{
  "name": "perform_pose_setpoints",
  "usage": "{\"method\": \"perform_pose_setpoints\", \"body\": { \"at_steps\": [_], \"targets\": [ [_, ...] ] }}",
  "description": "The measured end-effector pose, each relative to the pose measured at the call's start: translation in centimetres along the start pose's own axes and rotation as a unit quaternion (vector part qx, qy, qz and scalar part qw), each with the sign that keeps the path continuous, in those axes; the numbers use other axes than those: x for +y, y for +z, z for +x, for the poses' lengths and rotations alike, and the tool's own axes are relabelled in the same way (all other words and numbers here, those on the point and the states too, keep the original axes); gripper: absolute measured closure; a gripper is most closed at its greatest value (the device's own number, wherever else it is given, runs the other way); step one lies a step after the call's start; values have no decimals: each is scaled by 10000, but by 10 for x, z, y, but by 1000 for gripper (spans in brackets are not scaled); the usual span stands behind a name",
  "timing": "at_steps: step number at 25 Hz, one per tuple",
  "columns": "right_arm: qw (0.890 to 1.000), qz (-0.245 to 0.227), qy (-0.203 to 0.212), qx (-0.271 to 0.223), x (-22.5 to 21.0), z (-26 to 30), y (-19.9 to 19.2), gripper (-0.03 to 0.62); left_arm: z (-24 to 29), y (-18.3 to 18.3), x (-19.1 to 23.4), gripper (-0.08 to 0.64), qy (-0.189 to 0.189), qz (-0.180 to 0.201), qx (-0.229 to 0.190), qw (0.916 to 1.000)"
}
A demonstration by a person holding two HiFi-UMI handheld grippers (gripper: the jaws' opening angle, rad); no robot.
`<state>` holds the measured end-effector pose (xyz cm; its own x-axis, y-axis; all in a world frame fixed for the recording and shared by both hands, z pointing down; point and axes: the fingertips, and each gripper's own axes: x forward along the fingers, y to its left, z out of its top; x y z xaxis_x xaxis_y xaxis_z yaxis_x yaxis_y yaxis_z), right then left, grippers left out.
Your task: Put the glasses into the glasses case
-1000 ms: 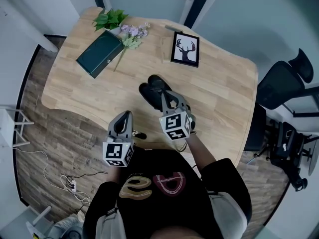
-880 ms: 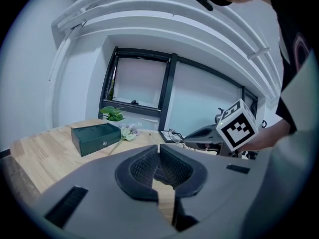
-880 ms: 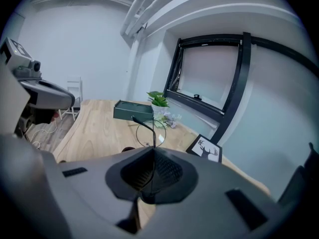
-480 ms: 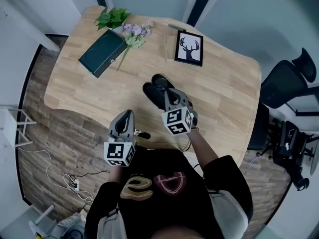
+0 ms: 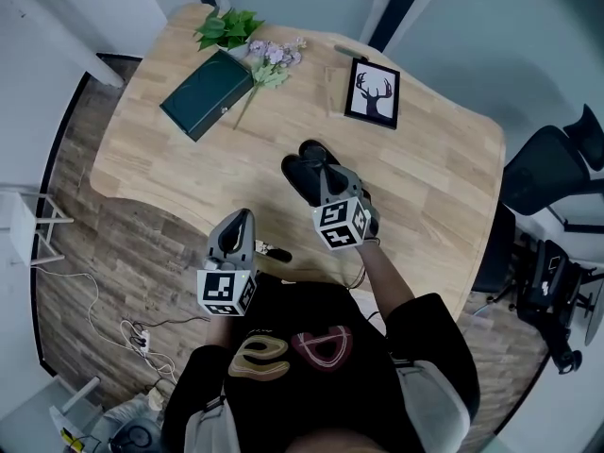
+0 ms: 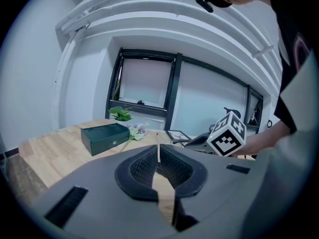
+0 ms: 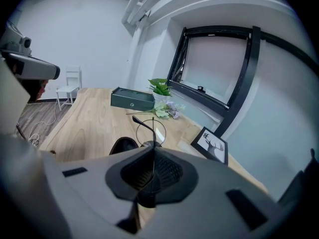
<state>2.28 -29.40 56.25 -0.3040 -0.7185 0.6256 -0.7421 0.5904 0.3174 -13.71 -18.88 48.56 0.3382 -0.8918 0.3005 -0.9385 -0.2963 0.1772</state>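
My right gripper (image 7: 153,156) is shut on a pair of thin black-framed glasses (image 7: 153,129); a round lens and one temple stick up past the jaw tips. Just below and left of them lies the open black glasses case (image 7: 122,145). In the head view the right gripper (image 5: 321,174) hangs over that case (image 5: 298,170) at the table's middle, and the glasses themselves are too small to make out. My left gripper (image 5: 240,219) is held near the table's front edge, away from the case. Its jaws (image 6: 158,156) are shut with nothing between them.
A dark green box (image 5: 206,107) lies at the back left of the wooden table (image 5: 434,187), with a sprig of leaves and purple flowers (image 5: 269,59) beside it. A framed deer picture (image 5: 371,92) lies at the back. Office chairs (image 5: 557,159) stand off the right side.
My right gripper has sunk a little toward the black case with the glasses still in it. The left gripper has stayed where it was.
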Motion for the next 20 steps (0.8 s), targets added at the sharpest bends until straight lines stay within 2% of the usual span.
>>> {"method": "perform_pose_setpoints", "body": {
  "at_steps": [20],
  "targets": [
    [9993,-129,193,280,3,28,-20,575,-14,-7,10,534,434,-131,56,9990]
  ]
}}
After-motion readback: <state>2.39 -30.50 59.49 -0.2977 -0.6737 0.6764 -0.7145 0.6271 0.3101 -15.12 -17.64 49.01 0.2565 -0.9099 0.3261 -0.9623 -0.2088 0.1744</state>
